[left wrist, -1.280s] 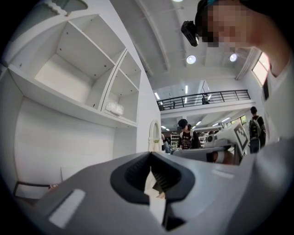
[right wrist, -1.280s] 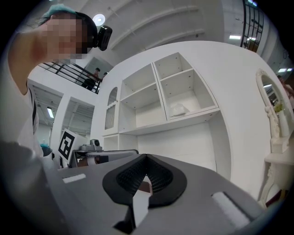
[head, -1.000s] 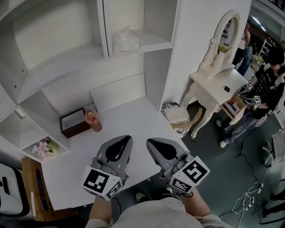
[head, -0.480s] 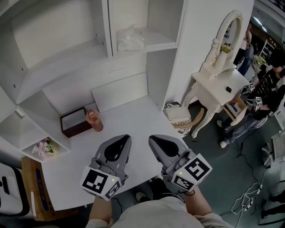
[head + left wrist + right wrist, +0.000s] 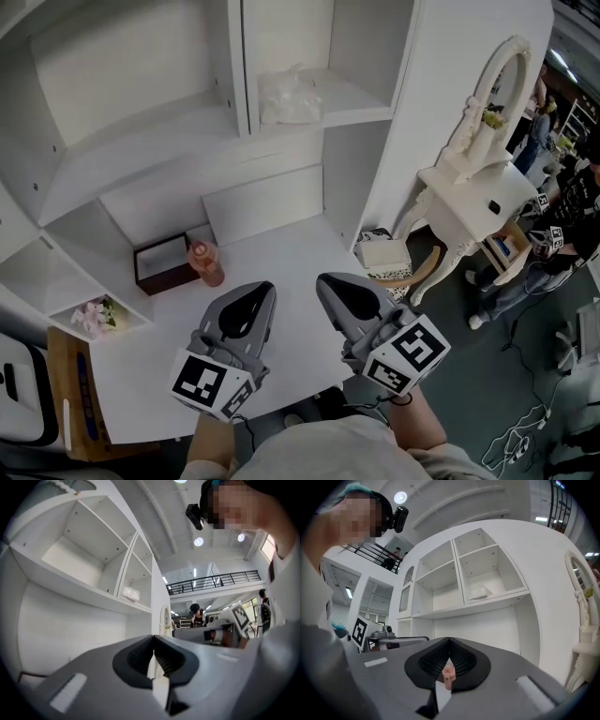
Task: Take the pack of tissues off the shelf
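Starting nearest, both tools are being held low in front of the person, over the front edge of the counter (image 5: 281,267). The left hand-held gripper (image 5: 255,292) and the right hand-held gripper (image 5: 336,286) are being carried side by side, jaws pressed together with nothing between them, apparently because no reach is being made yet. Through the right one's slit a pink sliver is being glimpsed. It is likely the pink bottle (image 5: 205,262) standing beyond on the counter beside a dark box (image 5: 161,264), not a held thing. Farther up, the pack of tissues (image 5: 286,97) is being kept on the upper shelf (image 5: 361,106), in the right compartment, well apart from both tools. Its wrapping is being lost to distance, and the shelf unit's top is being cut off.
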